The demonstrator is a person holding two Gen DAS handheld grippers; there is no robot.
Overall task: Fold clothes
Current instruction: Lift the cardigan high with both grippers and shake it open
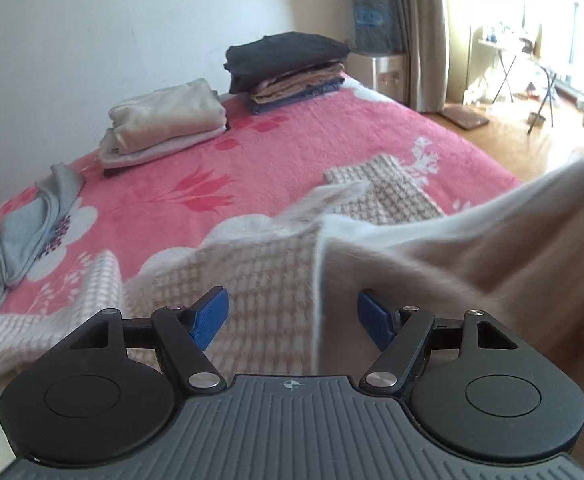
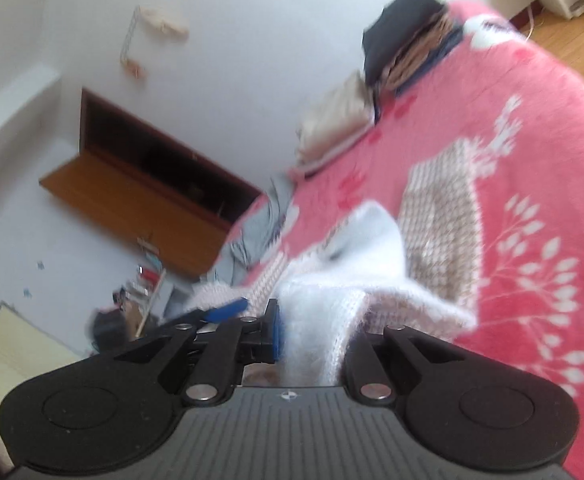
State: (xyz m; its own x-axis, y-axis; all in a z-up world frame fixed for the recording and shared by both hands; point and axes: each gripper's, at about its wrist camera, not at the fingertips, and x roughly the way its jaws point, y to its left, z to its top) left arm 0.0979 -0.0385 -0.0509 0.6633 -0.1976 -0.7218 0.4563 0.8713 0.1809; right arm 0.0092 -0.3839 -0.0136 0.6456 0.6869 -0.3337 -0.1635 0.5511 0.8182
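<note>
bed: pink fleece blanket with white and red flowers [image 1: 276, 152] covers the bed, which carries all the clothes; white wall behind, wooden floor and a bright window to the far right in the left wrist view.
folded piles: stack of dark and tan folded clothes [image 1: 288, 66] at the far edge by the wall, a cream folded pile [image 1: 164, 124] just beside it, a crumpled grey garment [image 1: 28, 232] lying loose nearer on the left.
task's thing: fuzzy cream-and-pink checked knit sweater [image 1: 252, 272] lies spread on the near part of the bed, one part of it reaching away across the blanket toward the far right, another trailing off to the near left.
lifted part: a flap of the sweater rises at the right of the left wrist view, its white fluffy inside showing.
right hand-held gripper [image 2: 292, 332]: closed down on a bunch of that fluffy white knit, holding it raised above the bed; the view is blurred.
left hand-held gripper [image 1: 292, 316]: blue pads wide apart, nothing between them, pointing down over the checked knit.
key relation: the flat checked cloth lies straight ahead and below the left one, which looks nearer to it; the raised fold's edge hangs just beside its right pad.
next, as a judgement: the left one seems set to pin or take the cloth under it.
</note>
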